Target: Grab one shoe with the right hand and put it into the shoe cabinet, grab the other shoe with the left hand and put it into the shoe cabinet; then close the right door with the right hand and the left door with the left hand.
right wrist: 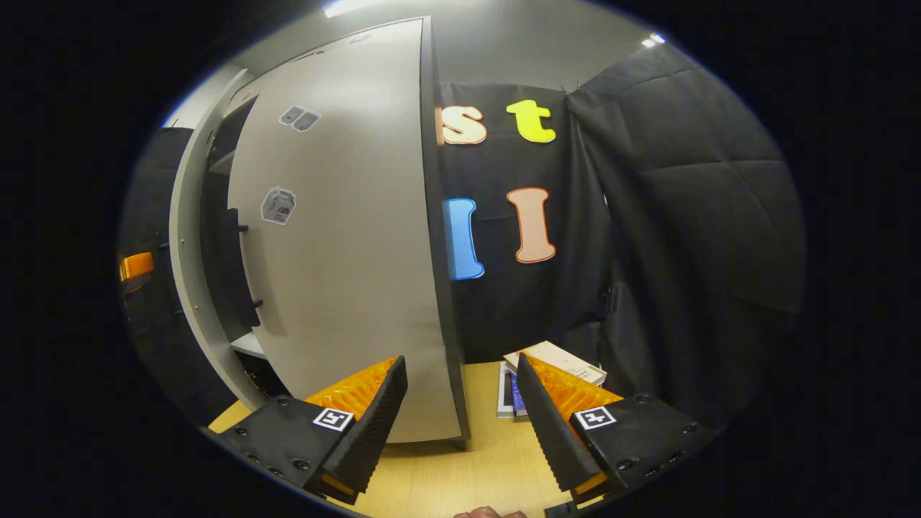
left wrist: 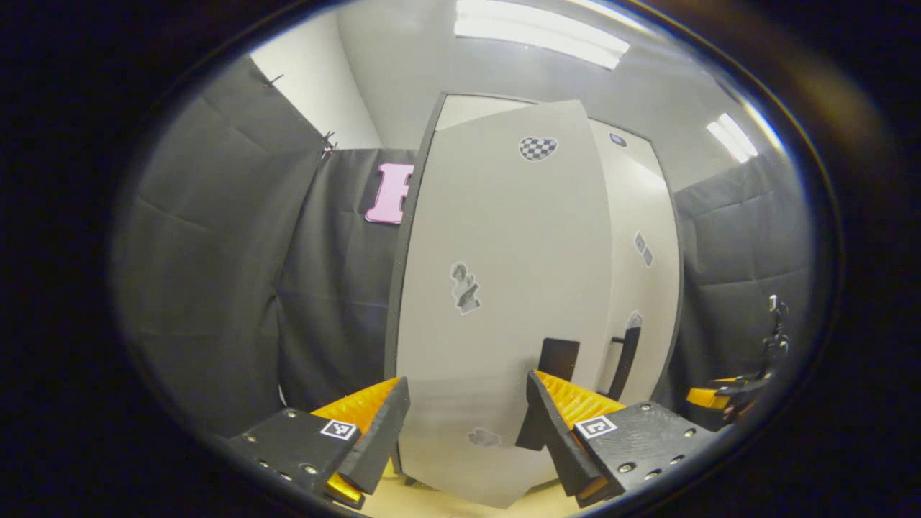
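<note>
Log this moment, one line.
stage: closing doors | left tool: open, at left door | right tool: open, near right door | shoes: unseen

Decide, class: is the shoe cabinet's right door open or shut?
Open. In the right gripper view the right door stands swung out from the cabinet frame, with a dark gap showing the interior between them.

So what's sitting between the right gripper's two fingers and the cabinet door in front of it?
Nothing lies there: in the right gripper view, the stretch from the right gripper to the right door is bare wooden floor, with the door's edge right ahead.
</note>
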Demonstrator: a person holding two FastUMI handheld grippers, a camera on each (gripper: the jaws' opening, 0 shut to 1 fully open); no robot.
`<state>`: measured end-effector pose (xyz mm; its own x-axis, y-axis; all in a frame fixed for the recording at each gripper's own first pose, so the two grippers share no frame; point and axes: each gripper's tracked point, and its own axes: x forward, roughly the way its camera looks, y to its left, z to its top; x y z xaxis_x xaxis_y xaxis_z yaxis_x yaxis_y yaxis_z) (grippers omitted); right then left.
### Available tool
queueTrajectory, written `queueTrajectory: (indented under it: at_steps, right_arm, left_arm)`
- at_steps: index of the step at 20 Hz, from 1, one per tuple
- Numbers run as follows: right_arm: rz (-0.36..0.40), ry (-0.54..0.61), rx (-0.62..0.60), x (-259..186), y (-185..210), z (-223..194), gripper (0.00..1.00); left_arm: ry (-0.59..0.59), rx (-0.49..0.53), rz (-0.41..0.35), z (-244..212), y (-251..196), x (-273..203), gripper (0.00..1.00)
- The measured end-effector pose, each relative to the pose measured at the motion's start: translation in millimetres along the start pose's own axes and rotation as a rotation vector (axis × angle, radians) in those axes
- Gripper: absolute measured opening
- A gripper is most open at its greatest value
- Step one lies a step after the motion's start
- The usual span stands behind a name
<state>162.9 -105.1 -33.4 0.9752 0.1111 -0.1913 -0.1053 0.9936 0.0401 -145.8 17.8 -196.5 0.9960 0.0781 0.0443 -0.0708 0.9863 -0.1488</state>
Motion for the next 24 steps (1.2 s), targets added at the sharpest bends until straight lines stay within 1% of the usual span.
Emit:
queueTrajectory:
  at_steps: [1, 2, 3, 5, 6, 7, 8, 11, 13, 15, 18, 19, 20, 21, 22, 24]
  right_arm:
    - [-0.009, -0.003, 0.008, -1.0, 0.4, 0.6, 0.96]
    - [-0.013, -0.001, 0.019, -1.4, 3.8, 0.8, 0.92]
    - [-0.016, 0.001, 0.028, -3.1, 7.1, 0.9, 0.96]
    - [-0.023, 0.003, 0.034, -6.9, 15.2, 1.0, 0.96]
    - [-0.026, 0.001, 0.033, -9.0, 19.6, 1.9, 0.96]
    - [-0.03, 0.003, 0.031, -11.3, 24.5, 3.0, 0.96]
    - [-0.036, 0.005, 0.031, -13.8, 28.4, 3.4, 0.96]
    - [-0.038, -0.002, 0.047, -19.0, 45.9, 13.1, 0.96]
    - [-0.033, -0.006, 0.068, -23.4, 56.4, 20.4, 0.96]
    - [-0.038, -0.02, 0.081, -27.3, 62.8, 30.6, 0.96]
    - [-0.047, -0.052, 0.082, -37.8, 69.5, 43.7, 0.96]
    - [-0.051, -0.056, 0.081, -43.2, 70.4, 46.4, 0.96]
    - [-0.054, -0.057, 0.081, -48.9, 71.4, 48.0, 0.96]
    - [-0.055, -0.057, 0.083, -54.8, 71.5, 50.5, 0.96]
    - [-0.058, -0.063, 0.082, -61.4, 71.9, 54.4, 0.96]
    - [-0.08, -0.084, 0.067, -73.2, 63.6, 60.8, 0.96]
  left_arm:
    - [-0.001, -0.022, 0.001, -1.2, 2.1, -2.8, 0.99]
    - [0.0, -0.039, 0.013, -2.2, 11.1, -4.0, 0.99]
    - [0.005, -0.054, 0.022, -3.0, 17.1, -6.8, 0.99]
    - [0.013, -0.085, 0.041, -3.3, 32.1, -11.9, 0.99]
    - [0.015, -0.099, 0.052, -2.6, 40.0, -14.7, 0.93]
    - [0.016, -0.109, 0.059, -1.9, 46.2, -17.8, 0.93]
    - [0.021, -0.114, 0.065, -2.0, 53.4, -20.6, 0.93]
    - [0.028, -0.105, 0.119, -0.7, 77.8, -29.2, 0.93]
    - [0.017, -0.073, 0.146, 3.8, 86.7, -35.1, 0.93]
    - [0.003, -0.026, 0.162, 11.8, 90.1, -41.0, 0.93]
    - [-0.021, 0.031, 0.176, 21.3, 83.7, -47.7, 0.93]
    - [-0.021, 0.03, 0.177, 19.1, 81.1, -48.7, 0.93]
    - [-0.007, 0.015, 0.175, 11.3, 77.0, -47.8, 0.99]
    - [0.019, -0.013, 0.167, 1.3, 73.5, -47.4, 0.87]
    - [0.043, -0.039, 0.154, -8.9, 70.0, -47.0, 0.93]
    - [0.064, -0.069, 0.16, -21.2, 74.9, -48.2, 0.94]
